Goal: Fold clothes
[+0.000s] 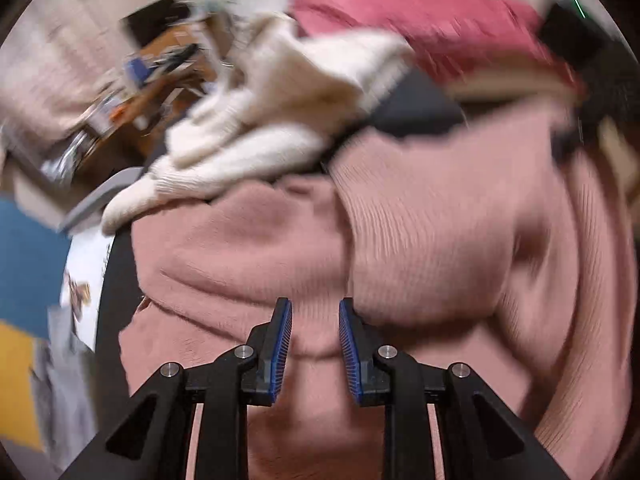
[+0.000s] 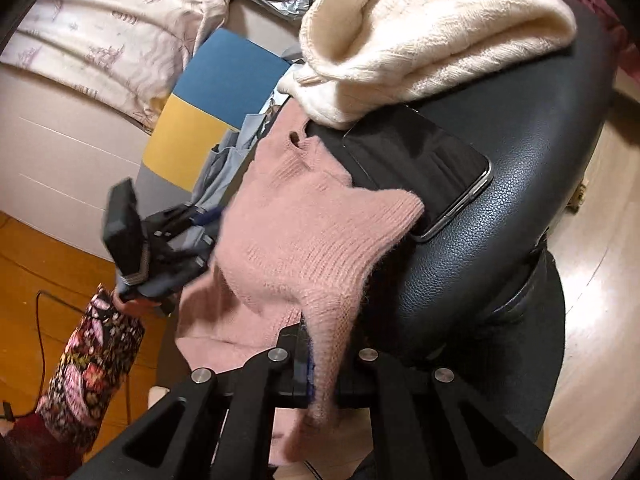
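Only right view: phone (image 2: 420, 176) | right claw (image 2: 320, 376) clamped on pink sweater (image 2: 296, 240) | left claw (image 1: 315, 320) apart

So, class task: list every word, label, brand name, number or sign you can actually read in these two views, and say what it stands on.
None can be read.
Phone on the black seat: screen dark, no text showing.
Boxes and clutter in the left wrist view: any print is smeared by motion blur, unreadable.
Pink sweater, cream sweater: no label or tag visible.
Patterned bedding: a printed motif only, no letters.
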A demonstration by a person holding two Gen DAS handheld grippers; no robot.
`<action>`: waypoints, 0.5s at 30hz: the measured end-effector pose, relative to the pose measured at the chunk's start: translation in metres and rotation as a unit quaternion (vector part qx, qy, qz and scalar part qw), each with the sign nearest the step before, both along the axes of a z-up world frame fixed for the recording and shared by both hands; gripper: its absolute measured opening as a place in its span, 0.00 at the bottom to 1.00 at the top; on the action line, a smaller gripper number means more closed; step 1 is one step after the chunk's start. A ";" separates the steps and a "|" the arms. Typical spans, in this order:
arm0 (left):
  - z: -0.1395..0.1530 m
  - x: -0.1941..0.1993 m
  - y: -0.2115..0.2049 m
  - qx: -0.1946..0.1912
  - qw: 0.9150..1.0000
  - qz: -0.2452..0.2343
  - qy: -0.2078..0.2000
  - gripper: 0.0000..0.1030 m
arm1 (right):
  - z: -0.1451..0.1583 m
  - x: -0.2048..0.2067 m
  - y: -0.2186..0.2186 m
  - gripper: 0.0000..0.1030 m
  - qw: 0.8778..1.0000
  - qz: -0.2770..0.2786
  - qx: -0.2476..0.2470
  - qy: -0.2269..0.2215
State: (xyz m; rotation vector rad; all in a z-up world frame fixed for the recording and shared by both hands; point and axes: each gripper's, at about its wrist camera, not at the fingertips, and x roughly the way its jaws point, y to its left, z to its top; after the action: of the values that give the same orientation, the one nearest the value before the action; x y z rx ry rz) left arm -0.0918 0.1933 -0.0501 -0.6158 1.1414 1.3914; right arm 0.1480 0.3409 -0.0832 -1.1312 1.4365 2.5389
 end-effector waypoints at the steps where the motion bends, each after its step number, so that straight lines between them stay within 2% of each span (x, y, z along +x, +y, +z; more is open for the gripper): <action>1: -0.005 0.000 0.000 -0.017 1.000 -0.010 0.004 0.23 | 0.000 0.001 0.000 0.06 1.000 0.002 0.000 0.002; 2: -0.009 -0.001 -0.001 -0.027 1.000 -0.014 0.001 0.23 | -0.001 0.002 0.001 0.06 1.000 0.004 -0.002 0.003; 5: -0.014 0.007 0.001 -0.024 0.999 -0.033 0.000 0.23 | -0.006 0.002 0.003 0.06 1.000 0.006 -0.010 0.004; 9: -0.028 0.020 0.015 -0.024 0.997 -0.066 0.036 0.24 | -0.009 -0.003 0.002 0.06 1.000 0.009 -0.016 0.003; 10: -0.031 0.022 0.019 -0.021 0.996 -0.073 0.046 0.28 | -0.009 -0.003 0.002 0.06 1.000 0.009 -0.014 0.003; 11: -0.033 0.023 0.024 -0.016 0.996 -0.073 0.052 0.30 | -0.009 -0.003 0.001 0.06 1.000 0.009 -0.013 0.003; 14: -0.034 0.017 0.038 0.007 0.998 -0.036 0.042 0.30 | -0.010 -0.004 0.000 0.06 1.000 0.008 -0.013 0.003; 15: -0.034 0.015 0.041 0.014 0.999 -0.022 0.035 0.27 | -0.011 -0.005 0.000 0.06 1.000 0.008 -0.014 0.003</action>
State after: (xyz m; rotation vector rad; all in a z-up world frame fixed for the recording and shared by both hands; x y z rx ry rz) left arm -0.0773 0.2346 -0.0841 -0.5229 1.1822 1.3986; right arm 0.1434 0.3407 -0.0938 -1.1442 1.4756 2.5422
